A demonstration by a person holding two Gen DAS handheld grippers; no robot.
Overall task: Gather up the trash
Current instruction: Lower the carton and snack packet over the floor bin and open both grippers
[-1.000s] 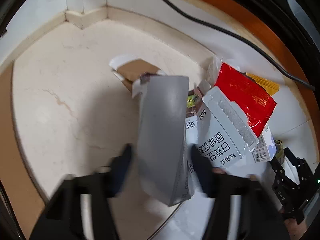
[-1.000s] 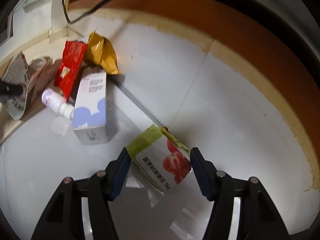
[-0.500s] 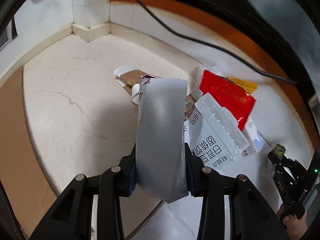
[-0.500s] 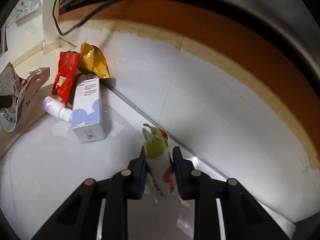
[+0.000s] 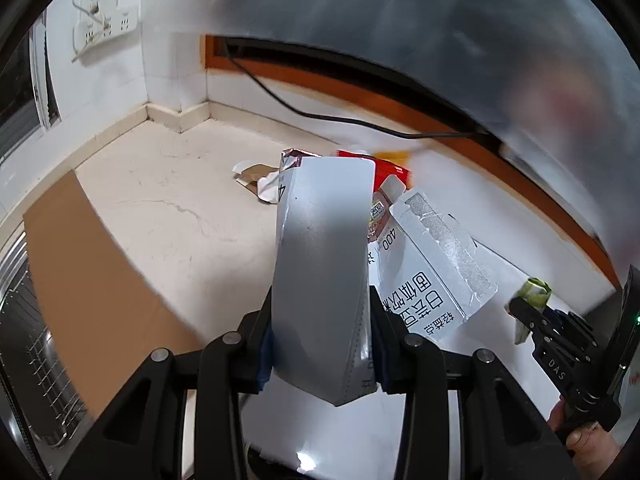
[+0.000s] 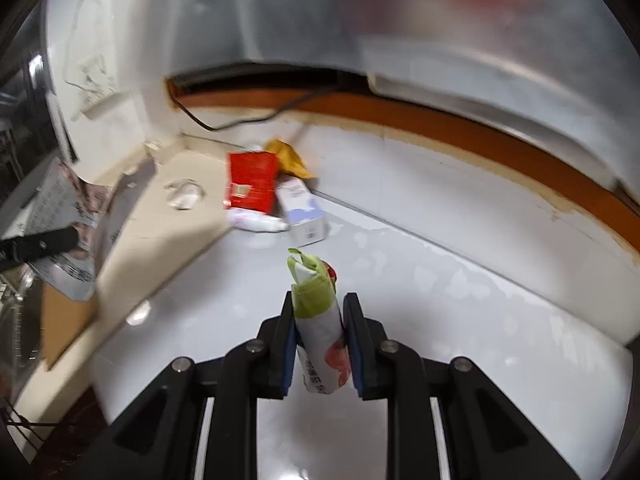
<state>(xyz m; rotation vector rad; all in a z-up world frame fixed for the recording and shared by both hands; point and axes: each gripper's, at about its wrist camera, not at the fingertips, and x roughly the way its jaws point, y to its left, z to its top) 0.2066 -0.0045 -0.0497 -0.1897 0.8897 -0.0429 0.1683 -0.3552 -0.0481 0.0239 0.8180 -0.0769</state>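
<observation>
My left gripper (image 5: pixel 320 328) is shut on a silver-lined empty carton (image 5: pixel 324 264) and holds it up off the floor; the carton also shows at the left of the right wrist view (image 6: pixel 68 232). My right gripper (image 6: pixel 318 340) is shut on a green and white snack packet with a red fruit picture (image 6: pixel 318 312), lifted above the white floor; the packet also shows in the left wrist view (image 5: pixel 534 292). On the floor lie a red wrapper (image 6: pixel 250 182), a yellow wrapper (image 6: pixel 288 156), a white and blue box (image 6: pixel 302 210) and a small white bottle (image 6: pixel 258 222).
A torn brown and white paper piece (image 5: pixel 256 176) lies on the beige floor. A brown cardboard sheet (image 5: pixel 92 264) lies at left beside a wire rack (image 5: pixel 28 340). A black cable (image 5: pixel 320 114) runs along the orange-trimmed wall. A blurred plastic sheet (image 6: pixel 400 20) hangs overhead.
Both grippers closed, the left on the carton and the right on the snack packet, then lifted them up and back from the floor pile.
</observation>
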